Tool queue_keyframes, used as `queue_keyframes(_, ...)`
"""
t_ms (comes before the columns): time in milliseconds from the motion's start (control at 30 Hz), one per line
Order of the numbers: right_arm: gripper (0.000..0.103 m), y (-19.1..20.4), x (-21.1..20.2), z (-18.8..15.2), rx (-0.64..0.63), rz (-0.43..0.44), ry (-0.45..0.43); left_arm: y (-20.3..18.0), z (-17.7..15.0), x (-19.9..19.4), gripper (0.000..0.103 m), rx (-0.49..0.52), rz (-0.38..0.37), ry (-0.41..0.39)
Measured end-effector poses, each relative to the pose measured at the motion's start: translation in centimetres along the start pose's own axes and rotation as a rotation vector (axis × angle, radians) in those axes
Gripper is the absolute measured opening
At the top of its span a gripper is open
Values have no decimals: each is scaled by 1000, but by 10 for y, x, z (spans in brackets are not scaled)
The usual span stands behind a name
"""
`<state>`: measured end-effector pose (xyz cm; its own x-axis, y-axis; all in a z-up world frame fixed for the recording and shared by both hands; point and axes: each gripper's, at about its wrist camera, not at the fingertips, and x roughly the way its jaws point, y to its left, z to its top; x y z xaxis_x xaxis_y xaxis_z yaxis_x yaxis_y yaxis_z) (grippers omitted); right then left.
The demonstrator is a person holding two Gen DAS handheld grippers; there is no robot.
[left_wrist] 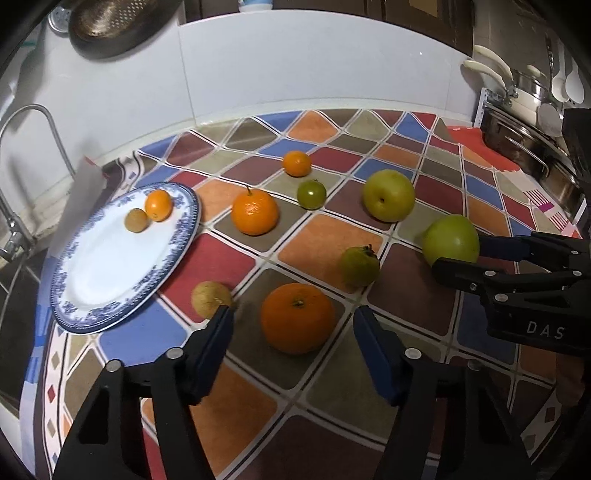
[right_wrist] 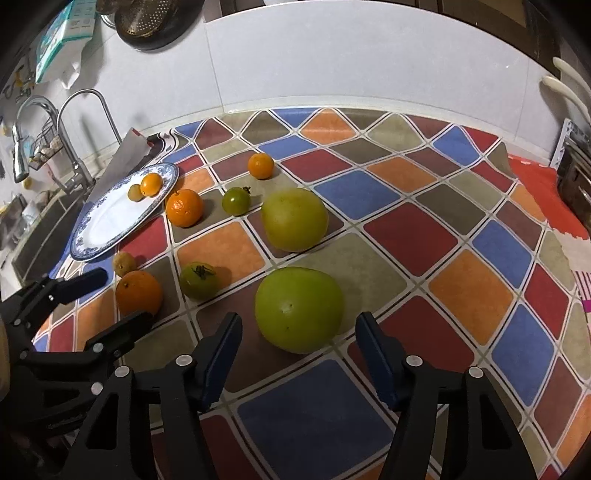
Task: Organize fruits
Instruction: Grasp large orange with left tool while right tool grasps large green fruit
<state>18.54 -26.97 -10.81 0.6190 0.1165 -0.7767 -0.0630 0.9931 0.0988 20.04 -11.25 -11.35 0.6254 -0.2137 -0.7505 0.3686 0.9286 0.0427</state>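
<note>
A blue-rimmed white plate [left_wrist: 110, 280] lies at the left, holding a small orange [left_wrist: 158, 205] and a small brown fruit [left_wrist: 136, 220]. My left gripper [left_wrist: 293, 326] is open around a large orange [left_wrist: 297, 317]; a brown fruit [left_wrist: 208, 298] sits by its left finger. My right gripper [right_wrist: 299, 328] is open around a big green apple [right_wrist: 298, 308], also seen in the left wrist view [left_wrist: 450, 240]. A second green apple [right_wrist: 294, 219], two small green fruits [right_wrist: 198, 280] [right_wrist: 236, 201] and two more oranges [right_wrist: 184, 207] [right_wrist: 260, 165] lie on the cloth.
A colourful diamond-pattern cloth [right_wrist: 406, 236] covers the counter. A sink and faucet [right_wrist: 74, 122] are at the left. Steel pots [left_wrist: 524, 136] stand at the right. A white tiled wall [right_wrist: 332, 55] is behind, with a dark colander [right_wrist: 155, 18] hanging on it.
</note>
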Motion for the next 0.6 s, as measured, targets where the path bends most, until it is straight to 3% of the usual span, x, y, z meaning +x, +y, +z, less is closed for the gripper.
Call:
queue_keyframes(300,50,-2,8,1,5,16,12,1,1,10,43,-16,-13,31)
queue_keyframes(600,50,0,3,-1,10,23,7,1,4,0,42,-23,-27,8)
